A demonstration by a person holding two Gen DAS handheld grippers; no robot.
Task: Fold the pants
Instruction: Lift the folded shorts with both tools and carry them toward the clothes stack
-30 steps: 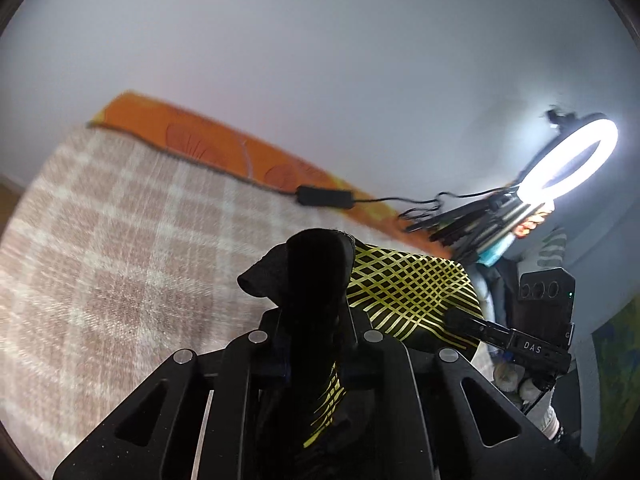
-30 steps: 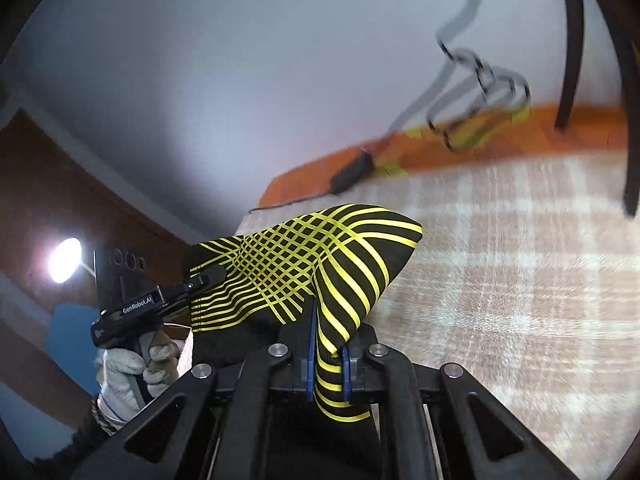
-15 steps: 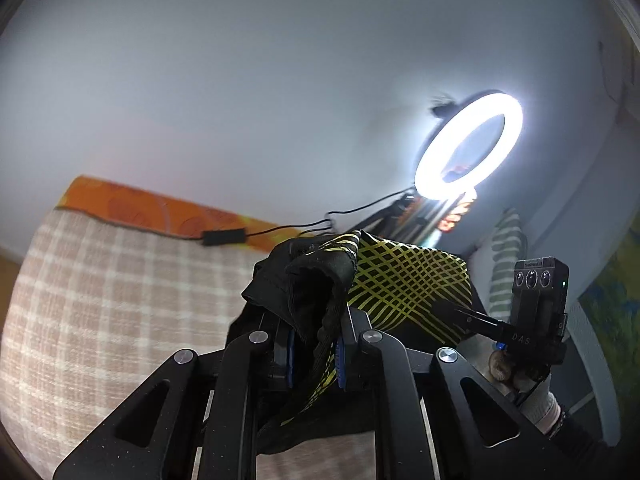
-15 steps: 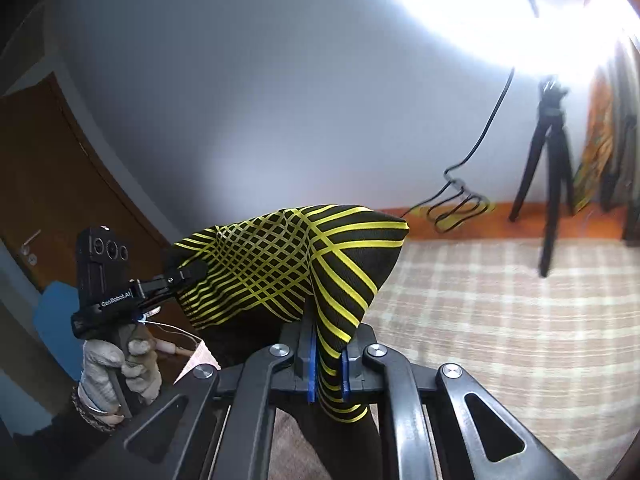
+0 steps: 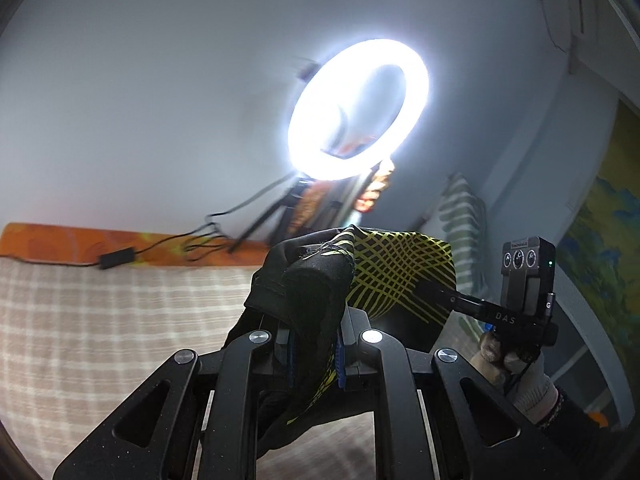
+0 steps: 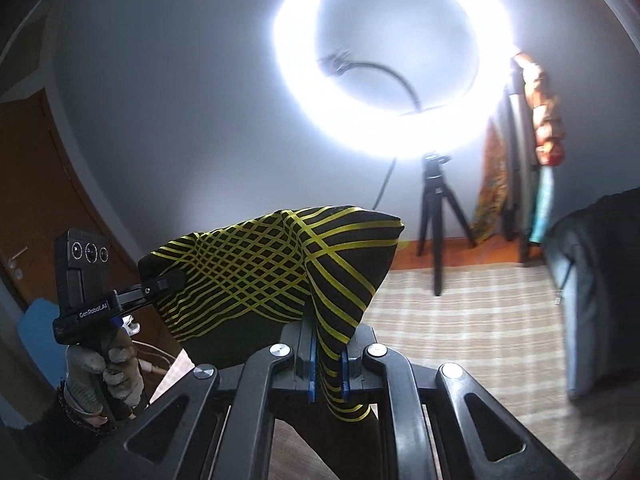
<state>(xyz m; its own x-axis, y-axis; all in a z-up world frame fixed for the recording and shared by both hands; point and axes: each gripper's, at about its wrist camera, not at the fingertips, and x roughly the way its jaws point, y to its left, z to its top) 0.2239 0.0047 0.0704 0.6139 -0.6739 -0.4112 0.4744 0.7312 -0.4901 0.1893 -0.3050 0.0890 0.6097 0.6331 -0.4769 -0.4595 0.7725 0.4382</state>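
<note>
The pants (image 5: pixel 394 276) are black with a yellow crossed-line pattern, and they also show in the right wrist view (image 6: pixel 256 276). Both grippers hold them up in the air above the bed. My left gripper (image 5: pixel 314 354) is shut on a bunched black edge of the pants. My right gripper (image 6: pixel 328 368) is shut on a striped edge. The cloth stretches between the two. Each view shows the other gripper: the right gripper (image 5: pixel 436 294) and the left gripper (image 6: pixel 162 282) both clamp the cloth. The rest of the pants hangs below, hidden.
A bed with a beige checked cover (image 5: pixel 100 320) lies below, an orange sheet (image 5: pixel 80 244) at its far edge. A lit ring light (image 6: pixel 384 52) on a tripod (image 6: pixel 436 220) stands at the wall. A dark cushion (image 6: pixel 592 280) is at right, a wooden door (image 6: pixel 36 184) at left.
Both grippers have lifted and tilted upward with the pants, so the ring light now fills the upper views and less of the bed shows. Both stay shut on the cloth.
</note>
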